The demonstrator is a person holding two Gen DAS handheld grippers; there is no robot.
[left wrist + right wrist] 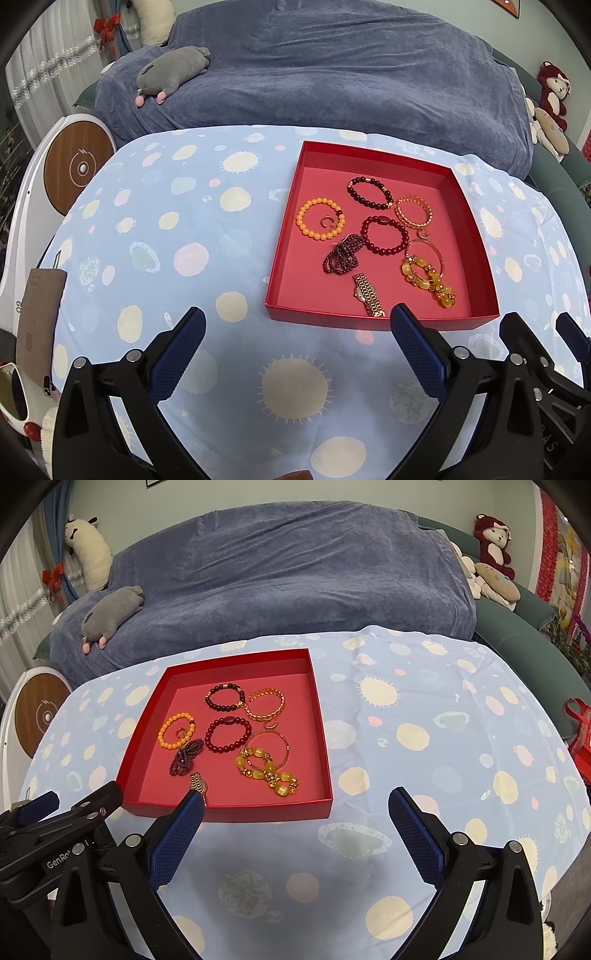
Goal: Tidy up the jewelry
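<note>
A shallow red tray (321,147) (325,738) sits on the table and holds several pieces of jewelry. Among them are an orange bead bracelet (320,218) (176,732), a dark red bead bracelet (384,236) (228,734), a gold watch (367,295) (198,786) and a yellow stone bracelet (428,278) (266,770). My left gripper (297,325) is open and empty, in front of the tray's near wall. My right gripper (295,805) is open and empty, also at the near wall. The right gripper shows at the right edge of the left wrist view (535,332).
The table wears a light blue cloth with pale dots (192,229) (443,738). Behind it is a sofa under a blue throw (314,66) (295,561) with a grey plush toy (170,70) (110,613). A white device with a wooden disc (77,166) stands at the left.
</note>
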